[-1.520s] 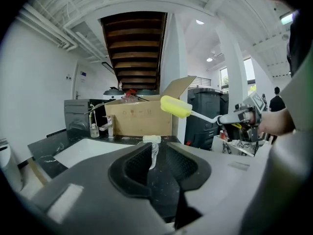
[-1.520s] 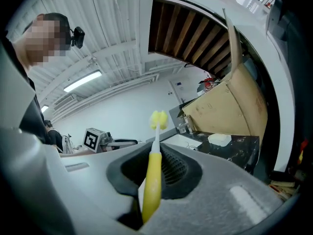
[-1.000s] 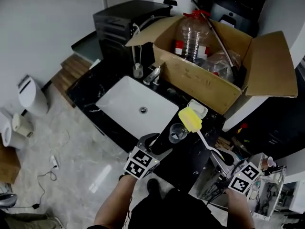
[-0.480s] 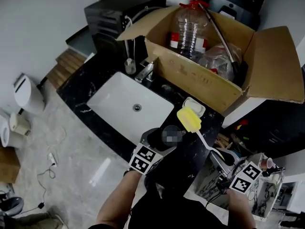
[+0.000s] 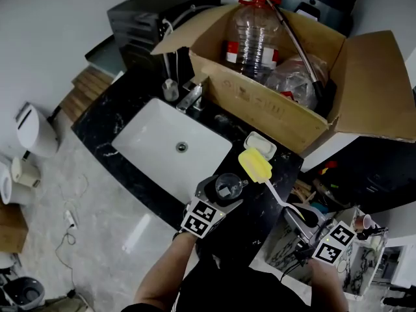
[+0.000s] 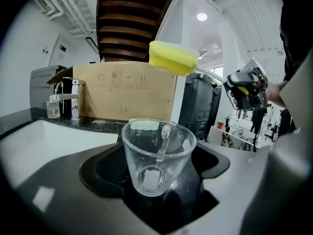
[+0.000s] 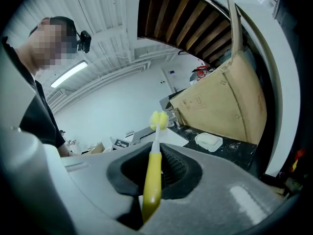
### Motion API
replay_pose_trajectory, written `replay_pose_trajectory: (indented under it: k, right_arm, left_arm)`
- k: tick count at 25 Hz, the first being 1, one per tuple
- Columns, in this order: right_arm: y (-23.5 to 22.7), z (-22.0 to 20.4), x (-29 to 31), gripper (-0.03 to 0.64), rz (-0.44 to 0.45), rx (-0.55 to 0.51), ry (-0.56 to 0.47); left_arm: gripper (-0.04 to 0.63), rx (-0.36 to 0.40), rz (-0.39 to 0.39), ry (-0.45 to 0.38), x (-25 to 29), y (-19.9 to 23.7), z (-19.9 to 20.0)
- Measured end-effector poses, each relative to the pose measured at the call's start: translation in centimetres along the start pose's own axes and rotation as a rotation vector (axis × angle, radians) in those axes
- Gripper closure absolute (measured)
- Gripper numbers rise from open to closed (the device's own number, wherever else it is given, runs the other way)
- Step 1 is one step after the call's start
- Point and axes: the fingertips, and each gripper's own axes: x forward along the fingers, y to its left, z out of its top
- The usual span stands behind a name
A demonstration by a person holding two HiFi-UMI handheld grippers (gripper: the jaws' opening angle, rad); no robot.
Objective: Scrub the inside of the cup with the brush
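Cup [image 6: 157,153] stands on the dark counter [image 5: 260,221] between the jaws of the left gripper [image 5: 225,188], just opened wide, not pressing it; cup base hard to see. Right gripper [image 7: 155,180] clamps the brush [image 7: 154,166], handle end buried.

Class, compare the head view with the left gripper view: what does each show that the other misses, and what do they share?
Only the head view shows the plastic bottle inside the cardboard box and the sink drain. Only the left gripper view shows the ceiling lamp and the wooden stair underside. Both show the glass cup, the yellow-headed brush, the box's side and the right tongs gripping the brush.
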Motion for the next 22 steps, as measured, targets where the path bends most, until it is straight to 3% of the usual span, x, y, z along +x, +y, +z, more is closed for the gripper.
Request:
replay_pose_trajectory:
  k: [17, 22]
  right_arm:
    - [-0.4, 0.4, -1.3, 0.574, -0.003, 0.000, -0.009]
    - [-0.4, 0.0, -1.1, 0.575, 0.014, -0.009, 0.015]
  left_arm:
    - [0.184, 0.016, -0.035, 0.052, 1.6, 0.2, -1.1]
    - [0.183, 0.069, -0.028, 0.064, 1.8, 0.0, -0.5]
